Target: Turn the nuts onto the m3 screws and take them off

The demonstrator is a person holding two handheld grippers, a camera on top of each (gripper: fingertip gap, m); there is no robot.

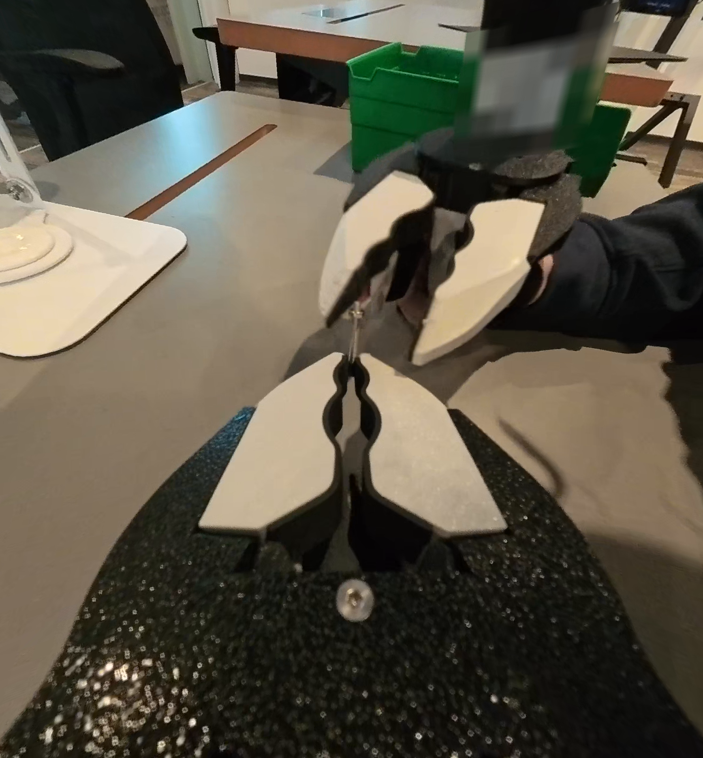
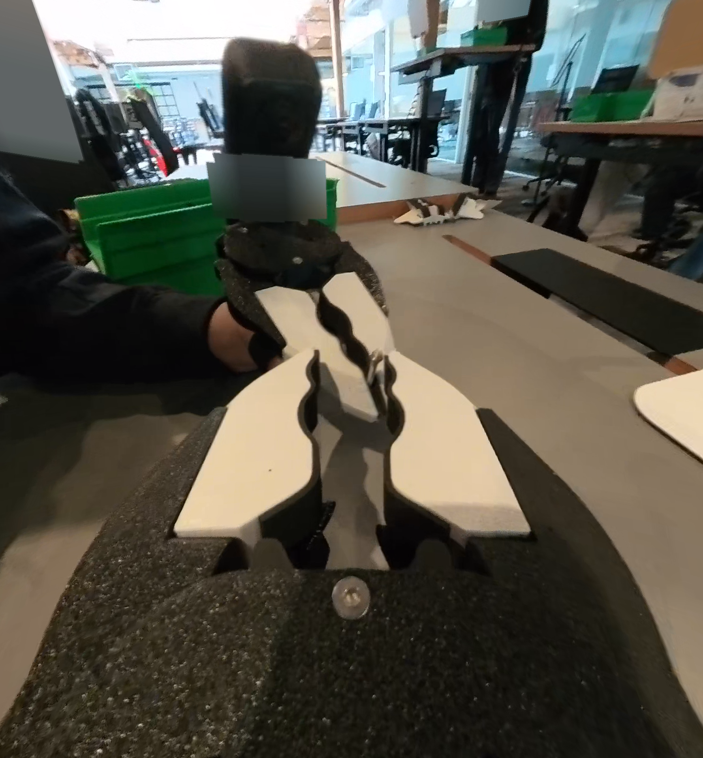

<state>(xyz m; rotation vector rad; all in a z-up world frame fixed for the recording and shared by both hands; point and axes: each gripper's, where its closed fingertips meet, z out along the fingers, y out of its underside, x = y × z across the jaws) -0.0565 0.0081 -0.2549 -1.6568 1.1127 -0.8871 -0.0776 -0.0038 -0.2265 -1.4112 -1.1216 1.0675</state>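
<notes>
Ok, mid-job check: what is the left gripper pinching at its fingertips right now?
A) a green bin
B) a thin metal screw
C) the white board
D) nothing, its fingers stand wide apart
B: the left gripper has its fingertips closed on the lower end of a thin silver screw, which sticks up towards the right gripper.

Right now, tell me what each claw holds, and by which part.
The left claw pinches the thin silver screw by its lower end. The right claw is open, holding nothing, one finger beside the nut.

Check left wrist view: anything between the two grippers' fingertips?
Yes: a thin metal screw spans it, from the shut left gripper up to the open right gripper.
</notes>
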